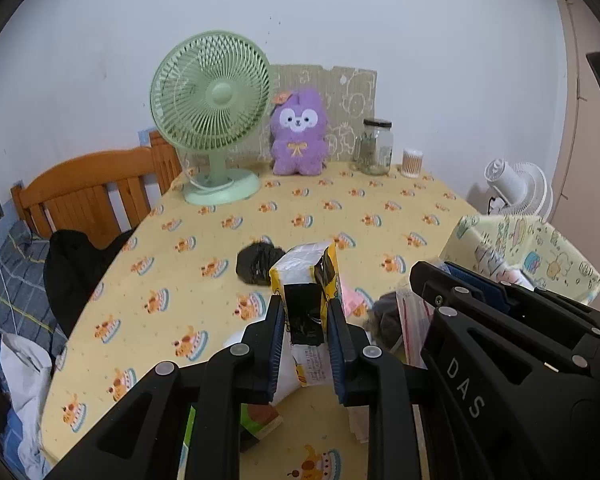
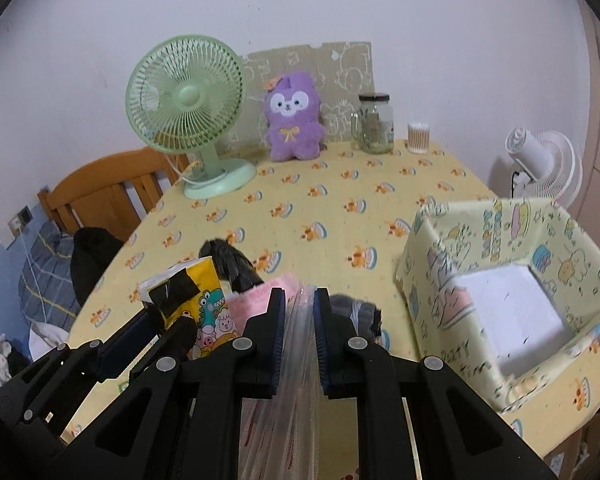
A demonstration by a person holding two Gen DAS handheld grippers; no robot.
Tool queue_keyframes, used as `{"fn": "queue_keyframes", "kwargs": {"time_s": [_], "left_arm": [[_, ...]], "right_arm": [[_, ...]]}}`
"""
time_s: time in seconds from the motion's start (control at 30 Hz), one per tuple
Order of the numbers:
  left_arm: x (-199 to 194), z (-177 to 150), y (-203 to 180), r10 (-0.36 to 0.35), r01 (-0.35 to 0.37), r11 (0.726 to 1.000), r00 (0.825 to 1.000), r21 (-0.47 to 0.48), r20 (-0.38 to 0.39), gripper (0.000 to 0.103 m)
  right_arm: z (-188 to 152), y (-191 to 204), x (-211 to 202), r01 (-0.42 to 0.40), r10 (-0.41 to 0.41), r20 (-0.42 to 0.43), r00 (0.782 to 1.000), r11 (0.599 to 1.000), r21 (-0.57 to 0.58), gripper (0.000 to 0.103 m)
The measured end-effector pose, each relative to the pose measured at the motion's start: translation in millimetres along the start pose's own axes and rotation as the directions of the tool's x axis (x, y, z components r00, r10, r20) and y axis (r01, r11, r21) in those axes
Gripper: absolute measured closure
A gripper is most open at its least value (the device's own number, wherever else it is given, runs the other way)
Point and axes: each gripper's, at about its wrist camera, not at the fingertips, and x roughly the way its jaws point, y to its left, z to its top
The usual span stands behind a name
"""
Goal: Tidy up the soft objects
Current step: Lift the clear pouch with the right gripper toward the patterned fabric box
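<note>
Tissue pack (image 1: 306,276), crinkly yellow plastic patched with black tape, sits clamped in the left tongs (image 1: 305,344); right tongs (image 2: 299,332) pinch a clear bag (image 2: 300,360), contents obscured.

Bench (image 1: 340,216) under a yellow cloth printed with small cakes. At its far edge, left to right — green desk fan (image 1: 211,114), glass jar (image 1: 374,146) with a dark lid, clear tub of cotton swabs (image 1: 412,162). A patterned cardboard sheet (image 1: 340,92) leans upright against the wall behind them. Left of the bench: wooden bed frame (image 1: 96,188), blue plaid bedding (image 1: 16,280), dark garment (image 1: 74,268). Off the right side — white fan (image 2: 544,164).
</note>
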Motion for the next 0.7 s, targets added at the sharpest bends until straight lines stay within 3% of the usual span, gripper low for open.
{"fn": "queue_keyframes", "kwargs": {"time_s": [0.7], "left_arm": [[-31.9, 35.4, -22.6, 0.009, -0.007, 1.0, 0.997, -0.021, 0.075, 0.084]], "right_arm": [[38.7, -12.6, -45.5, 0.01, -0.007, 0.096, 0.995, 1.0, -0.029, 0.086]]}}
